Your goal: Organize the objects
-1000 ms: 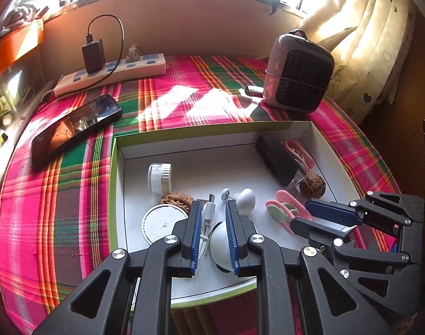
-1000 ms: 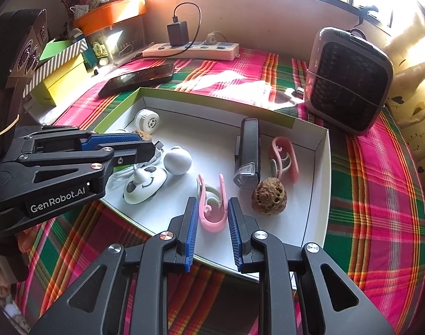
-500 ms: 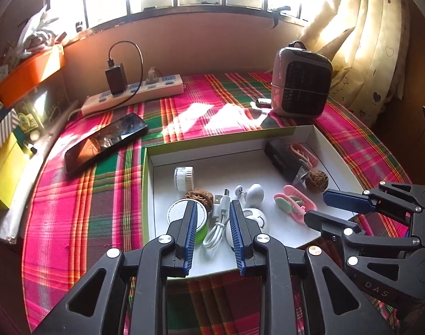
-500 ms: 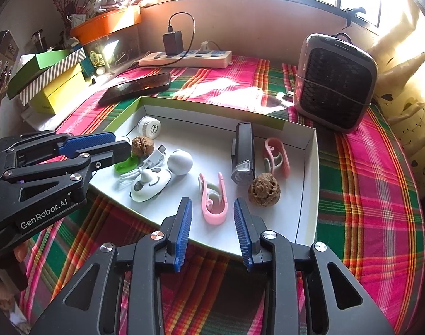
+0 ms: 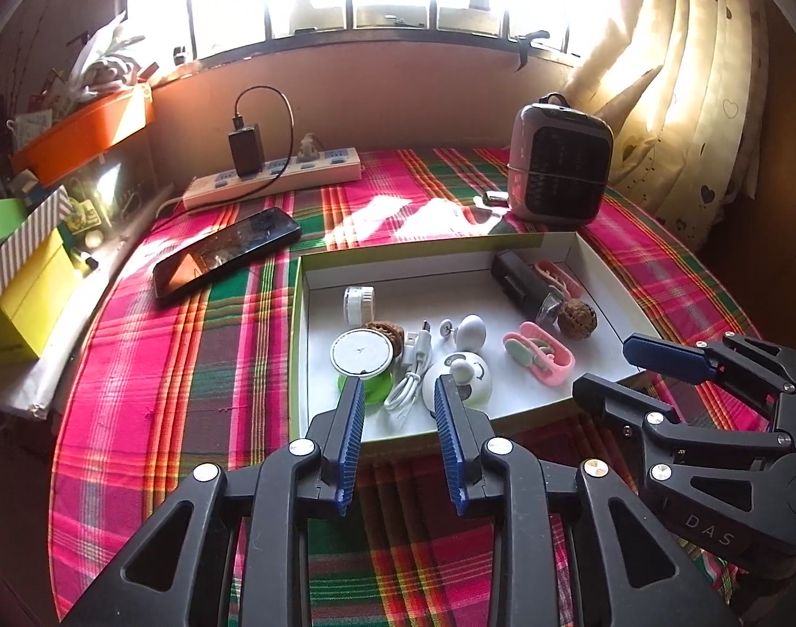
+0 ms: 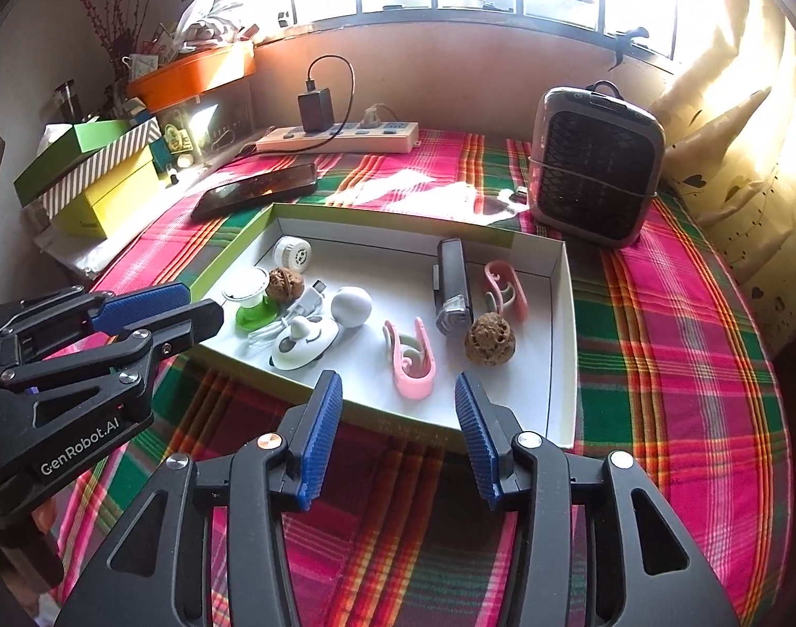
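A: Where are the two grippers sitting relative to the white tray (image 6: 560, 334)?

B: Both are hovering over the plaid cloth (image 6: 685, 366) just outside the tray's near edge. The left gripper (image 5: 399, 436) is holding its fingers spread, with nothing between them. The right gripper (image 6: 398, 431) is also standing wide apart and gripping nothing.

A: What is lying inside the tray?

B: Toward its left wall a small white cylinder (image 6: 292, 250) is resting, and just nearer than that a walnut (image 6: 286, 280) is touching a white disc on a green base (image 6: 252, 299). A coiled white cable (image 5: 411, 376) is lying beside a white panda-faced gadget (image 6: 305, 341) and a white ball-shaped piece (image 6: 351, 304). Near the tray's middle a pink clip (image 6: 411, 361) is lying flat. Toward the right wall a black bike light (image 6: 452, 287) is lying lengthwise, with a second pink clip (image 6: 506, 287) beside it and a larger walnut (image 6: 488, 339) touching the light's clear end.

A: And beyond the tray?

B: A phone (image 5: 225, 251) is lying off the tray's far left corner, a power strip (image 5: 272, 179) is sitting farther back, and a small heater (image 6: 596, 157) is standing behind the far right corner.
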### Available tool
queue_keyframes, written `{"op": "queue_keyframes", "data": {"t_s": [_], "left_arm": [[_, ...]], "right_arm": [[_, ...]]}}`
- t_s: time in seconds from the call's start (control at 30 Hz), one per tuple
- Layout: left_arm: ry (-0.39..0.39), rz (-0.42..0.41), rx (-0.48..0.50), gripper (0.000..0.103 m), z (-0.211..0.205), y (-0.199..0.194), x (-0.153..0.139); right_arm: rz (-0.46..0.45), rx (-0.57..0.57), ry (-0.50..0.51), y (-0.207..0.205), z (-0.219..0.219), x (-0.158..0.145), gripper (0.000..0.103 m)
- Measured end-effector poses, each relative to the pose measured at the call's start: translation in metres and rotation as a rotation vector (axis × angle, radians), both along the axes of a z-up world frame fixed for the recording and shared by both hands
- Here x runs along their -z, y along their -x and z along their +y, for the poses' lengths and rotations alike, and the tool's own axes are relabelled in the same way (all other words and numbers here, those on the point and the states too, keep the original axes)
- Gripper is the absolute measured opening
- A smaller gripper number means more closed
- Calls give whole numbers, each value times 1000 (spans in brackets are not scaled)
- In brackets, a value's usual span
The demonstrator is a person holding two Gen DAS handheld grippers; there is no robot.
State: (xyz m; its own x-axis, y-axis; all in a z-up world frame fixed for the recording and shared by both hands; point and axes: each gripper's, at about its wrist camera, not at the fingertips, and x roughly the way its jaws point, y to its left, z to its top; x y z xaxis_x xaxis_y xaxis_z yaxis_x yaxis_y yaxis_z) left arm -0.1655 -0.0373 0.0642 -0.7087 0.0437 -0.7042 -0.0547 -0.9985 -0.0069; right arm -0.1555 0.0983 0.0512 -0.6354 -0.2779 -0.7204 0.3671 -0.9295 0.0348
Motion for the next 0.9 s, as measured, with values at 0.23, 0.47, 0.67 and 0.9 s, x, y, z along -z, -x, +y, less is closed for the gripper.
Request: {"op": "queue_keyframes", "data": {"t_s": [0.23,0.47,0.67,0.9], "left_arm": [[-10,-8,-26,27,-2,-15,5],[16,-36,-50,28,-3,-27,18],[30,-85,-56,28,-3,-39,36],[41,-120,-66,29,-5,-53,50]], "right_arm": [[27,33,-10,-15,4,-2,48],[29,50,-22,-29,5,2,48],[-6,72,-43,-39,11,16,48],[-44,101,-62,-50,21,29,48]]}}
